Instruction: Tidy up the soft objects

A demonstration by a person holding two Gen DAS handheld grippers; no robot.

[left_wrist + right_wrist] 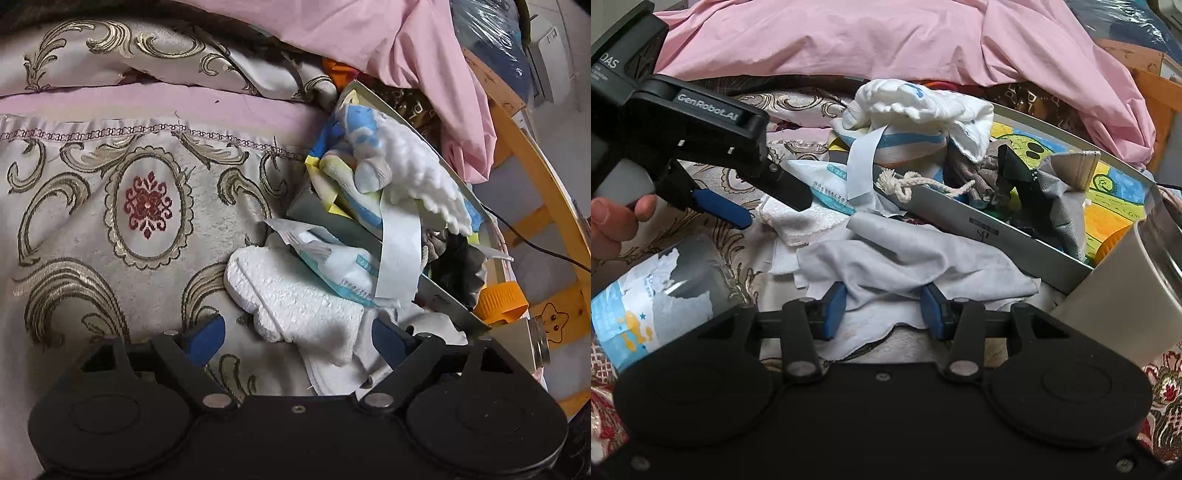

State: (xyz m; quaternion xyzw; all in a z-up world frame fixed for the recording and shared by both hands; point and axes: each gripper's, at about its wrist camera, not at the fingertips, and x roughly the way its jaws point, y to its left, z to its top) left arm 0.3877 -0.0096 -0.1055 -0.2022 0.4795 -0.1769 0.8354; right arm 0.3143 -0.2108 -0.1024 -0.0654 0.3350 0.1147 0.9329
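A grey open box (982,218) lies on the patterned bedspread (110,206), stuffed with soft things: a white fluffy cloth (923,99), grey cloths and a drawstring cord (916,184). In front of it lie a white towel (303,306) and a pale grey cloth (905,251). My left gripper (299,338) is open, its blue pads on either side of the white towel; it also shows in the right wrist view (768,206). My right gripper (882,312) is open with the pale grey cloth lying between its pads.
A pink sheet (886,40) is heaped behind the box. A grey cup (1123,291) stands at the right, a labelled bottle (653,295) lies at the left. A wooden yellow frame (539,192) and an orange cap (502,299) are at the bed's right edge.
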